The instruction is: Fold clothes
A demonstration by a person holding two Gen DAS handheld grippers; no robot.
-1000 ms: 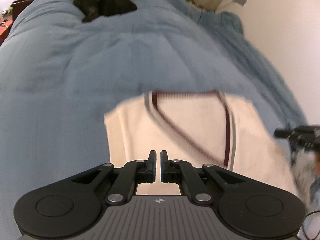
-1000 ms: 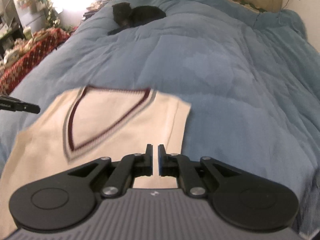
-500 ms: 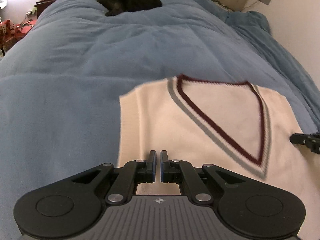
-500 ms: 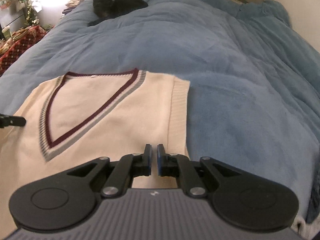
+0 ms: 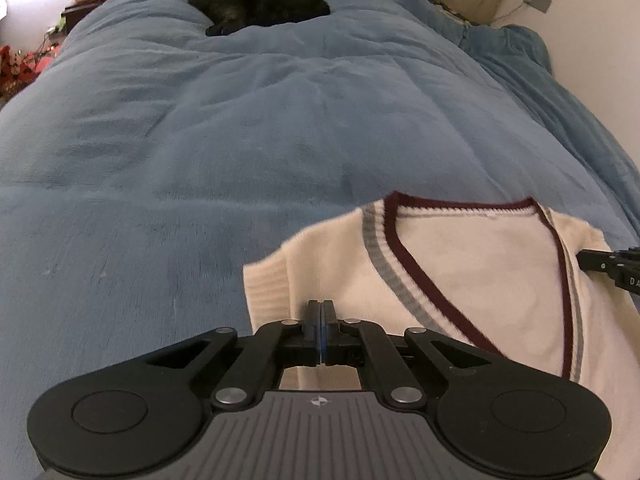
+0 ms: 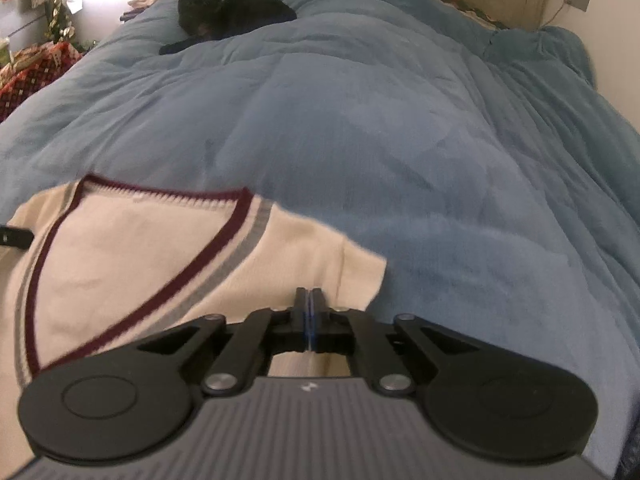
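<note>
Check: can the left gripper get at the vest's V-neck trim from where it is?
Probably not right away. The left gripper is shut on the vest near its armhole edge; the V-neck trim lies uncovered just beyond, but it must let go first.

Left hand-held gripper (image 5: 321,308), right hand-held gripper (image 6: 308,295): black two-finger linkages, silver pivot screws, blue pad edges, round side discs, grey ribbed housing bearing small emblem.

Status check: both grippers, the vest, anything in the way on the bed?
Left gripper and right gripper shut on cream vest, one each side. Vest over blue duvet. Black cat at far end, well apart.
</note>
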